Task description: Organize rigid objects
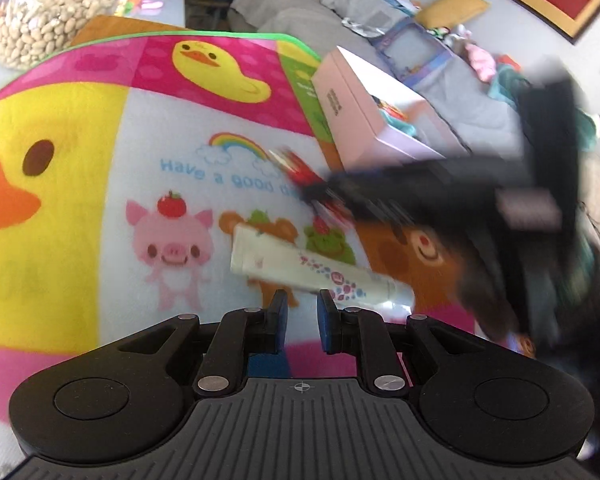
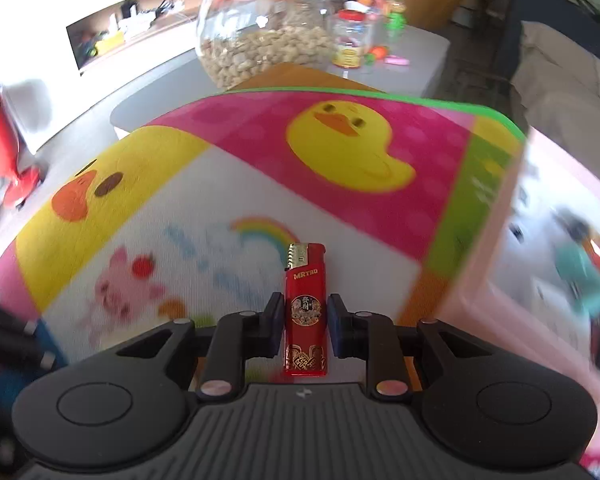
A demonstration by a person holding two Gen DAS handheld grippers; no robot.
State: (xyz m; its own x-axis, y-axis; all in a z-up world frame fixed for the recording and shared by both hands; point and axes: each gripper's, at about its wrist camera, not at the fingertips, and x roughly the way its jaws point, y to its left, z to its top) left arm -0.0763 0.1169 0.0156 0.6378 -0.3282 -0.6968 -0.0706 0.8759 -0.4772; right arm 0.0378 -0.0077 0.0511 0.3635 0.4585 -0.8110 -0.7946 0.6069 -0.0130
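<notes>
Carrying the red lighter in your right gripper, you've got it pinched btwn the two pads w/ its metal head pointing forward, above the cartoon mat. In the right wrist view the left pad touches its side; on the right pad a thin gap seems to show, so I judge the hold as light, not firm. That's risk no. 1: both views are smeared by motion, and a fast swing could let the lighter slip or twist out and drop on the mat.

Risk no. 2: the pink box sits just off the mat's right edge, v. close to the right gripper's path. Come in low and you'd likely clip its wall or shove it rather than clear the rim.

Your left gripper is parted and holds nothing. The white tube lies flat on the mat just ahead of its fingertips, diagonal, apart from the pads. Risk no. 3: the arms are near each other over the tube, so a bump btwn them is possible.

Containers: the pink box is open-topped w/ colourful items inside, incl. something teal; too blurred to name. The big glass jar beyond the mat holds pale nuts or beans, abt a third full. A smaller red-lidded jar stands beside it; contents unclear.
</notes>
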